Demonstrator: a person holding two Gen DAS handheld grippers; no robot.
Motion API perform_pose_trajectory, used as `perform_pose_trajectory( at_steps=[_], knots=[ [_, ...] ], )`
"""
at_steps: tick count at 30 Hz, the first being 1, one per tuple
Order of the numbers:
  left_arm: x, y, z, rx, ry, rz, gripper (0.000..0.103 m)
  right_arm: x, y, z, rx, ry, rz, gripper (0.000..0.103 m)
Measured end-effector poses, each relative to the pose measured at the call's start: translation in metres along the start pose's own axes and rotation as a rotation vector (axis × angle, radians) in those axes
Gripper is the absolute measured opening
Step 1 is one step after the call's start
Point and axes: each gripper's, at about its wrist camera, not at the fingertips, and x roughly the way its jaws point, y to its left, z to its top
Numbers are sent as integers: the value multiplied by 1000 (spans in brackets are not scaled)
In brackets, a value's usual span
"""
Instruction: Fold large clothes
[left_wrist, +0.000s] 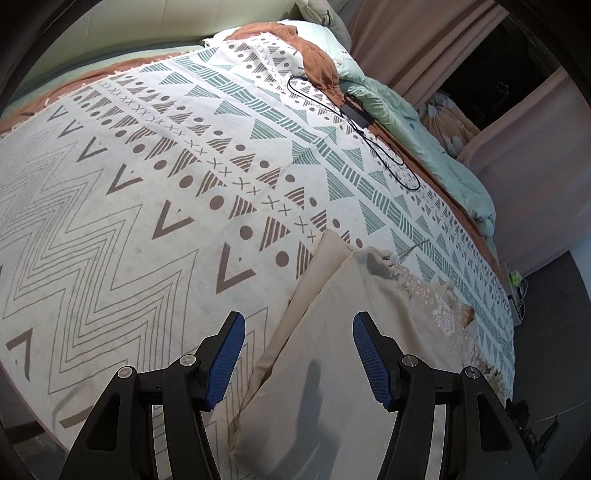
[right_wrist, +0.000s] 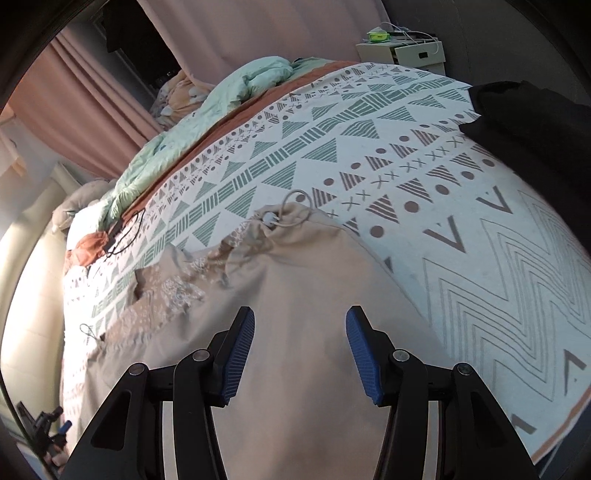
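A beige garment (left_wrist: 332, 369) lies folded on the patterned bedspread (left_wrist: 147, 184), with a lace panel (left_wrist: 439, 306) and a drawstring (left_wrist: 413, 247) at its far end. My left gripper (left_wrist: 298, 315) hovers open over the garment's left edge with nothing between its blue pads (left_wrist: 227, 358). In the right wrist view the same garment (right_wrist: 295, 266) fills the lower middle, its cord (right_wrist: 291, 214) looped at the top. Over the plain cloth my right gripper (right_wrist: 301, 310) stands open and grips nothing.
A black cable with an adapter (left_wrist: 354, 110) lies on the bedspread's far side, next to a mint quilt (left_wrist: 424, 140). Something dark (right_wrist: 535, 122) covers the bed's right corner. A white nightstand (right_wrist: 406, 51) and pink curtains (right_wrist: 74, 92) stand beyond the bed.
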Motion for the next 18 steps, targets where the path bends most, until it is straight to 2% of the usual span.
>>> perform_pose_trajectory(
  at_steps=[3,5,6,7,11,18],
  knots=[
    [5,-3,-14,45,28,21,60,-9,-11,-5,10,0,-13,53],
    [10,-4,-24,69,64,27,50,-14,-19,-9,21,6,-25,53],
    [13,-3,-29,77,83,32,40,-16,-24,-13,26,9,-28,53],
    [15,-3,-34,87,97,43,34,-17,-27,-15,30,13,-31,53],
    [17,1,-51,128,121,101,34,-21,-42,-33,42,39,-39,53],
    [8,26,-73,110,145,141,34,-29,-69,-56,82,61,-71,53]
  ],
)
